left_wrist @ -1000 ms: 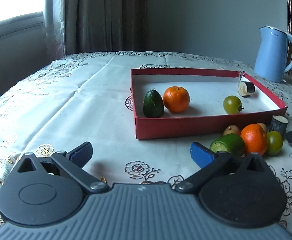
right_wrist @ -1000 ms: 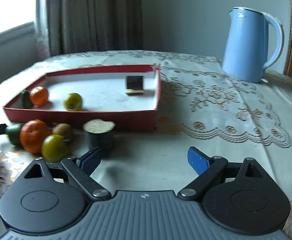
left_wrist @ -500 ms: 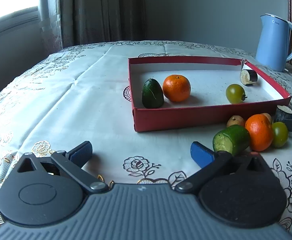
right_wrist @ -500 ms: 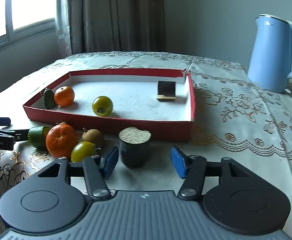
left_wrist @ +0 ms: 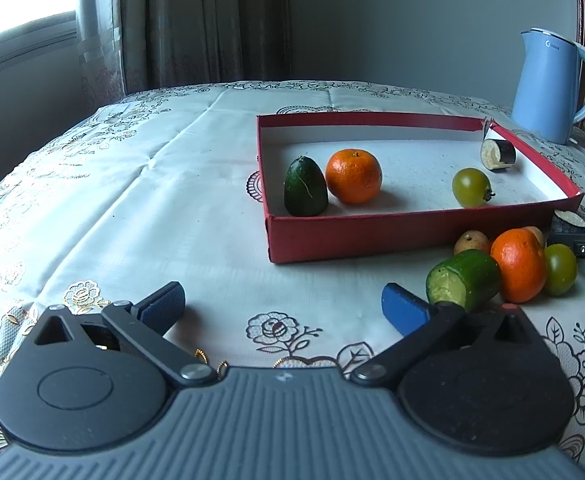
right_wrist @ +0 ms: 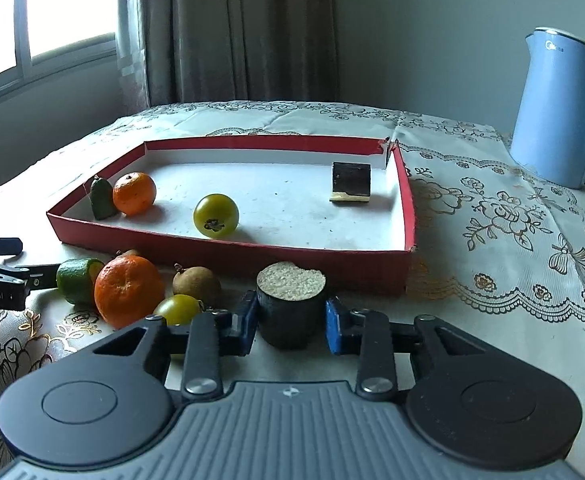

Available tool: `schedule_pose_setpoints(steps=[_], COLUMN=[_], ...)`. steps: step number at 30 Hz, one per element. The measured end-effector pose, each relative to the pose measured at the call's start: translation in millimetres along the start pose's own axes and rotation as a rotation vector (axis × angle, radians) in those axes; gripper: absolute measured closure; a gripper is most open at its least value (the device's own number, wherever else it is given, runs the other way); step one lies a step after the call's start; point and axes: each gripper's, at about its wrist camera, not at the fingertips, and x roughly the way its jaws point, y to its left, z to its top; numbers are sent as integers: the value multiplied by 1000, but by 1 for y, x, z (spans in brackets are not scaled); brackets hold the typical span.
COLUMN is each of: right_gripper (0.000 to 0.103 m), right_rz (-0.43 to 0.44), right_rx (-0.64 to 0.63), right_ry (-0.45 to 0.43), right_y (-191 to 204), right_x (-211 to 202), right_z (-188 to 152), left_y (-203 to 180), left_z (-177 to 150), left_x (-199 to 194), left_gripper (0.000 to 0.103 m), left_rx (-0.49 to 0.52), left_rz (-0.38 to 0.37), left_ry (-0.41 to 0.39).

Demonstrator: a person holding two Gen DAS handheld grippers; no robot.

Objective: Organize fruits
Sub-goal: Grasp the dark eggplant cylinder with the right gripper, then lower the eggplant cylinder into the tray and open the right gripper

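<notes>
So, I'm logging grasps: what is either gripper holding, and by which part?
The right gripper grips the dark eggplant chunk by its round sides, cut face up. The left gripper is open, holding nothing.

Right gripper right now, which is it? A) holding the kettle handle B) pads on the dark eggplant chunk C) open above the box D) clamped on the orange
B: in the right wrist view the right gripper has its blue pads against both sides of the eggplant chunk, just outside the red box.
</notes>
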Motion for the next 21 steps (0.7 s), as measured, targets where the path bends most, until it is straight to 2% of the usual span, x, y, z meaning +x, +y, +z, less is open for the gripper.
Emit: schedule_pose_setpoints(steps=[11, 21], right_gripper=[70, 70], right_rz=[-24, -57], right_rx=[20, 52], right_ry=[-23, -107], right_y=[-4, -13], right_x=[-12, -38], right_z=[-2, 10], left_y=[0, 0], left_z=[0, 0], left_x=[0, 0], left_gripper=[0, 0], left_rx=[-1, -1], left_rz=[-1, 0], left_ry=[0, 1])
